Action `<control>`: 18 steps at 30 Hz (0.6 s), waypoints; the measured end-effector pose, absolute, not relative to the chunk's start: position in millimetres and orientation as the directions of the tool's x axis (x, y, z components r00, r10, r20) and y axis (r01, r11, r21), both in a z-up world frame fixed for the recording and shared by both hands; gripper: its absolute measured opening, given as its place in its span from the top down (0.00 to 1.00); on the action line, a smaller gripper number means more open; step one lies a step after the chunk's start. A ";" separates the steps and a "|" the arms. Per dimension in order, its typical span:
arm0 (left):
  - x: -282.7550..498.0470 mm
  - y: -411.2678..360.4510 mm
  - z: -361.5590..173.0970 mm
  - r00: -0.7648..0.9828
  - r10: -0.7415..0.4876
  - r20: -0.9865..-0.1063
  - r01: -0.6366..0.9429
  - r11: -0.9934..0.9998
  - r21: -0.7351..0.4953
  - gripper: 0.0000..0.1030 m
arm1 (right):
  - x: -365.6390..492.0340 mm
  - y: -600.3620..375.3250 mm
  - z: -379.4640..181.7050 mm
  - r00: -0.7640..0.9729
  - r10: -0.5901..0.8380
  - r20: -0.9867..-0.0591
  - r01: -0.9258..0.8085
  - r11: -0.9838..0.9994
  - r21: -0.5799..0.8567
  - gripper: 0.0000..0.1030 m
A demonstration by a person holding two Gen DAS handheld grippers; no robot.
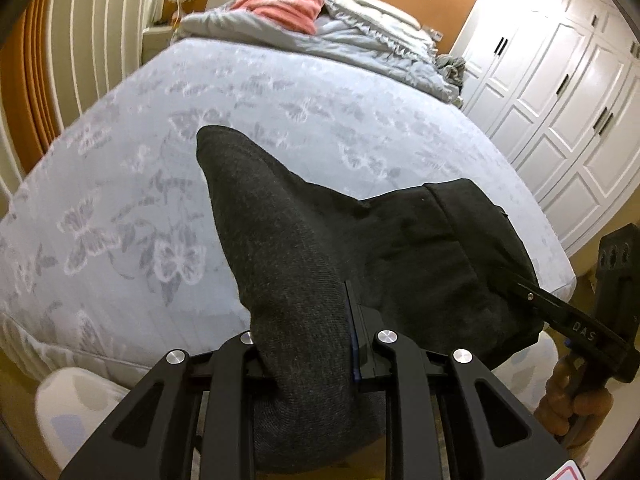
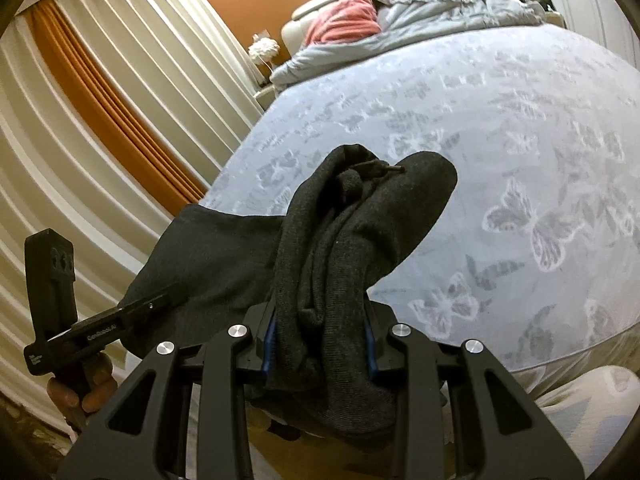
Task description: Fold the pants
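Observation:
Dark grey pants [image 1: 304, 248] hang between my two grippers, lifted in front of the near edge of the bed. My left gripper [image 1: 312, 344] is shut on a bunched fold of the cloth, which stands up in a hump past the fingers. My right gripper [image 2: 320, 340] is shut on a thick bunch of the pants [image 2: 344, 248], with a drawstring end showing at the top. In the left wrist view the right gripper [image 1: 516, 280] clamps the pants' right side. In the right wrist view the left gripper [image 2: 160, 300] clamps the left side.
The bed [image 1: 200, 128] has a pale blue butterfly-patterned cover [image 2: 520, 160]. A grey quilt [image 1: 360, 44] and a pink blanket [image 1: 284, 6] lie at the headboard. White wardrobe doors [image 1: 560, 100] stand on the right, curtains [image 2: 100, 100] on the left.

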State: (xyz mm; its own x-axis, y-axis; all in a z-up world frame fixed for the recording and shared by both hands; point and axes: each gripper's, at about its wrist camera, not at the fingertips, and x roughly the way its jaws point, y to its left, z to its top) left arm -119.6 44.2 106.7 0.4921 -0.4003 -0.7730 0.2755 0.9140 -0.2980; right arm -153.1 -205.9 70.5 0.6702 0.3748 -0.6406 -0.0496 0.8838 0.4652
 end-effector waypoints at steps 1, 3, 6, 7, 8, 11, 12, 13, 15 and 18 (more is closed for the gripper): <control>-120.4 44.2 112.7 0.503 -0.401 -0.766 0.282 0.914 -0.293 0.83 | -153.6 -205.9 74.5 0.676 0.376 -0.634 -0.056 0.884 0.464 0.70; -121.7 45.5 122.9 0.520 -0.406 -0.752 0.291 0.911 -0.291 0.83 | -153.7 -204.3 84.6 0.690 0.375 -0.619 -0.070 0.886 0.459 0.70; -124.2 47.5 140.0 0.552 -0.417 -0.722 0.309 0.907 -0.287 0.83 | -154.9 -201.8 101.1 0.716 0.370 -0.592 -0.095 0.892 0.442 0.70; -125.2 48.1 146.2 0.565 -0.421 -0.710 0.316 0.905 -0.285 0.83 | -155.9 -200.7 108.4 0.728 0.369 -0.578 -0.107 0.894 0.436 0.70; -125.5 49.5 152.5 0.577 -0.426 -0.697 0.324 0.903 -0.283 0.83 | -156.6 -199.3 115.4 0.739 0.368 -0.565 -0.117 0.895 0.431 0.70; -129.0 52.2 176.8 0.626 -0.441 -0.643 0.350 0.896 -0.273 0.83 | -157.5 -197.5 137.3 0.773 0.366 -0.518 -0.153 0.900 0.408 0.70; -129.9 53.4 186.4 0.647 -0.446 -0.619 0.361 0.893 -0.267 0.82 | -157.4 -197.1 144.4 0.783 0.366 -0.503 -0.165 0.901 0.401 0.70; -130.3 55.2 194.9 0.664 -0.452 -0.596 0.369 0.891 -0.264 0.82 | -156.6 -196.7 151.6 0.793 0.366 -0.487 -0.176 0.903 0.393 0.70; -128.7 57.8 213.6 0.700 -0.459 -0.547 0.388 0.888 -0.248 0.82 | -153.9 -197.9 170.1 0.818 0.368 -0.443 -0.203 0.904 0.376 0.70; -124.0 57.4 240.3 0.747 -0.464 -0.476 0.414 0.885 -0.213 0.82 | -146.9 -199.2 197.9 0.848 0.372 -0.378 -0.241 0.905 0.351 0.70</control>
